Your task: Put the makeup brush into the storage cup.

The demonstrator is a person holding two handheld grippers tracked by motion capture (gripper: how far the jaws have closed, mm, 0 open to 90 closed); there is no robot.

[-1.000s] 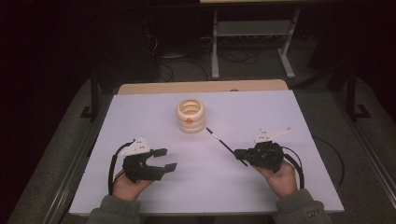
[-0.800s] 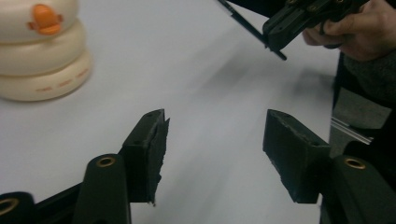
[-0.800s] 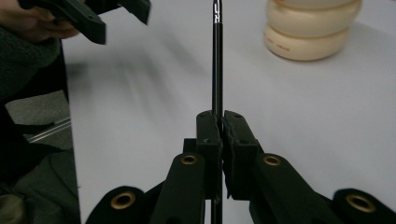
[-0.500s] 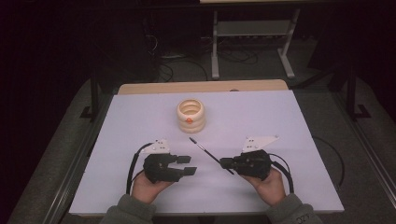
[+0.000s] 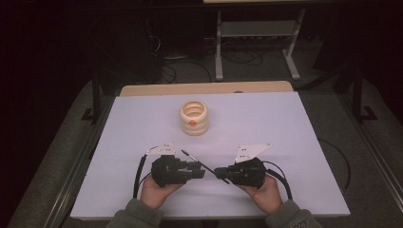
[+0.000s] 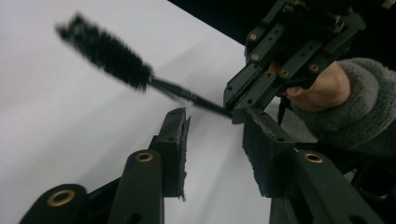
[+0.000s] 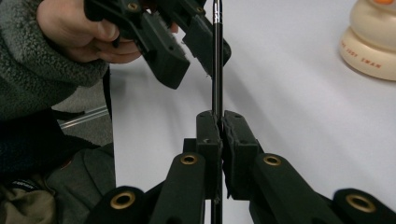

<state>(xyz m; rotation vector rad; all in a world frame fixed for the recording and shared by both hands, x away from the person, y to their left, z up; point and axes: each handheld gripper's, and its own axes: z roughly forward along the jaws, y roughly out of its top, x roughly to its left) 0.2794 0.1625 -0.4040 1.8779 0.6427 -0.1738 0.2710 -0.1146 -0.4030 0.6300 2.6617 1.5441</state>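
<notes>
Grippers number two, with one brush and one cream ringed container [image 5: 194, 118] on the table [image 5: 294, 142]. The right gripper [image 7: 217, 122] pinches the brush [image 6: 108, 52] by its thin handle. The left gripper [image 6: 215, 128] has just been closing, its jaws still apart around the handle without pressing. The bristles are blurred; the container is cut off in the right gripper view.

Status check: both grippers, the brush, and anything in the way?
Right gripper shut on the brush by its thin stem. Left gripper fingers just been closing, stem between them, not yet pinched. Cream ringed holder stands apart, farther up the table; nothing blocking.
</notes>
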